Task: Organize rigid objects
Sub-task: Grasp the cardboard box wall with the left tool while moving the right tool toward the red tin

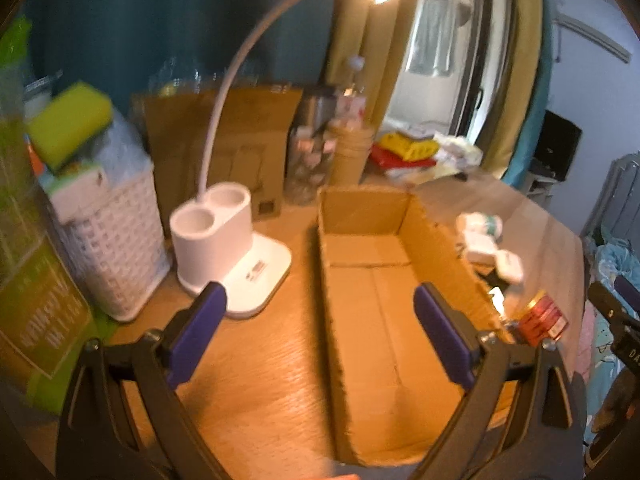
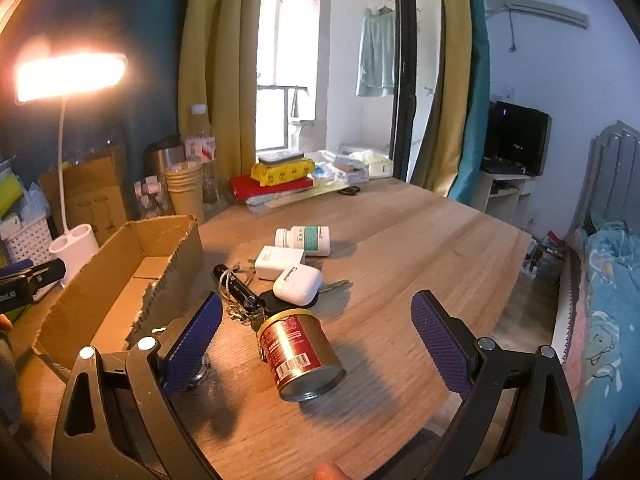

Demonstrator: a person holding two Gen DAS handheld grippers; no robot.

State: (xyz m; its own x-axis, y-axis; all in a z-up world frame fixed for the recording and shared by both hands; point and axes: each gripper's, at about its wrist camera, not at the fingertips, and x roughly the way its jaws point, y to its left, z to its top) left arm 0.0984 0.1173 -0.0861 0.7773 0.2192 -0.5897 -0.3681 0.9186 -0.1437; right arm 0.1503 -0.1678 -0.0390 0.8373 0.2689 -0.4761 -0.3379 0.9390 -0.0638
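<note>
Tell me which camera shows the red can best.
The right wrist view: the red can lies on its side, fully visible between the open right hand-held gripper fingers. The left wrist view shows only a blurred piece beyond the cardboard box.

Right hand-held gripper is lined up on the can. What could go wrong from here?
1. The red can lies on its side between the open pads of the right hand-held gripper; it may roll away as they close.
2. The keys touch the can's far end and could get dragged along.
3. The cardboard box has a torn, ragged near wall; the can could catch on it going in.
</note>
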